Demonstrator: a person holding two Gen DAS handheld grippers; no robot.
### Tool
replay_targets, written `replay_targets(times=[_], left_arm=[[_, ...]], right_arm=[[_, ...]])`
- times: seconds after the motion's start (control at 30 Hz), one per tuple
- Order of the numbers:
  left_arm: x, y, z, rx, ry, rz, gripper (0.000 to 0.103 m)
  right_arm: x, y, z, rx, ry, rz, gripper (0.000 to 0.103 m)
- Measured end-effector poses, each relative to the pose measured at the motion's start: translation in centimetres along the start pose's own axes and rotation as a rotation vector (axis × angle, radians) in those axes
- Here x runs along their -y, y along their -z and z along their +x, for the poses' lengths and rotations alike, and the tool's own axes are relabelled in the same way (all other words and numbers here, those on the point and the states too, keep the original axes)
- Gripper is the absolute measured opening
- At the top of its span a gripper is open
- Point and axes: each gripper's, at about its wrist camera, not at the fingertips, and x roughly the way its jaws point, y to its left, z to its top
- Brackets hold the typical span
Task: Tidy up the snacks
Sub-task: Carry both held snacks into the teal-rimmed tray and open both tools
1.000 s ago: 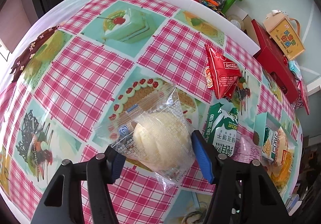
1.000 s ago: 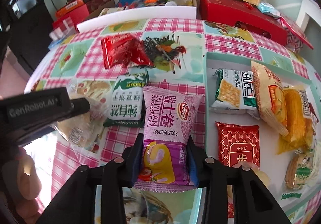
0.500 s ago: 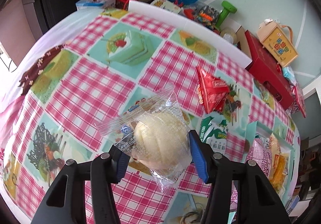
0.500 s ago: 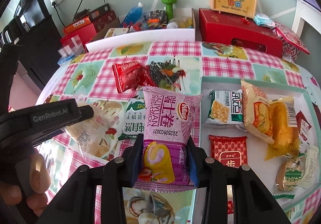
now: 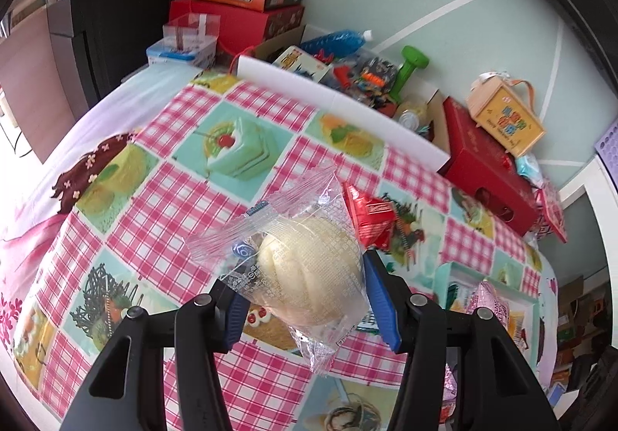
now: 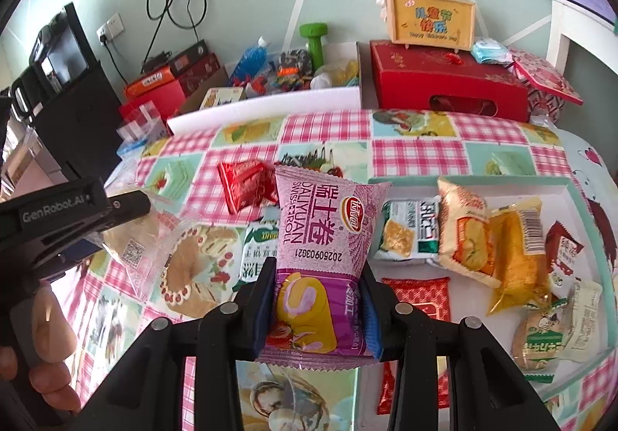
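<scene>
- My left claw (image 5: 305,299) is clamped on a pale round bun in a clear wrapper (image 5: 309,276), its blue pads pressing the bun's two sides; the pack hangs clear above the checked tabletop (image 5: 116,222).
- The jaws have just been closing a little further on the bun, with the pack between them.
- My right claw (image 6: 318,309) is closed on the purple Swiss roll pack (image 6: 320,257), gripping its lower half so the top stands up free above the tabletop.
- To the right lies the pale tray (image 6: 556,191), already holding several packs; a red packet (image 6: 245,187) and a green-and-white carton (image 6: 258,249) lie loose on the cloth.
- I judge the bun light and very soft: it will squash under a hard squeeze, and the slick film could slide, so the widest part of the bun itself is the place to hold, not the crimped ends.
- The purple pack looks puffy, light and a bit slippery; its cake would dent, so a gentle hold across the middle suits it.
- Both seem bound for the tray.
</scene>
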Motion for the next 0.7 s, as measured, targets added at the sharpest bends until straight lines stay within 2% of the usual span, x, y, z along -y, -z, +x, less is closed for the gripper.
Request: replay_targets(times=[0.13, 0.3, 0.7], left_arm=[[1.6, 0.2, -0.8, 0.014, 0.030, 0.036, 0.057], [3.9, 1.0, -0.5, -0.012, 0.077, 0.086, 0.057], [11.6, 4.8, 0.2, -0.091, 0.208, 0.266, 0.057]], right_arm=[[1.4, -0.4, -0.8, 0.019, 0.019, 0.037, 0.041], [3.9, -0.8, -1.4, 0.032, 0.060, 0.097, 0.041], [13.2, -1.0, -4.6, 0.087, 0.195, 0.299, 0.041]])
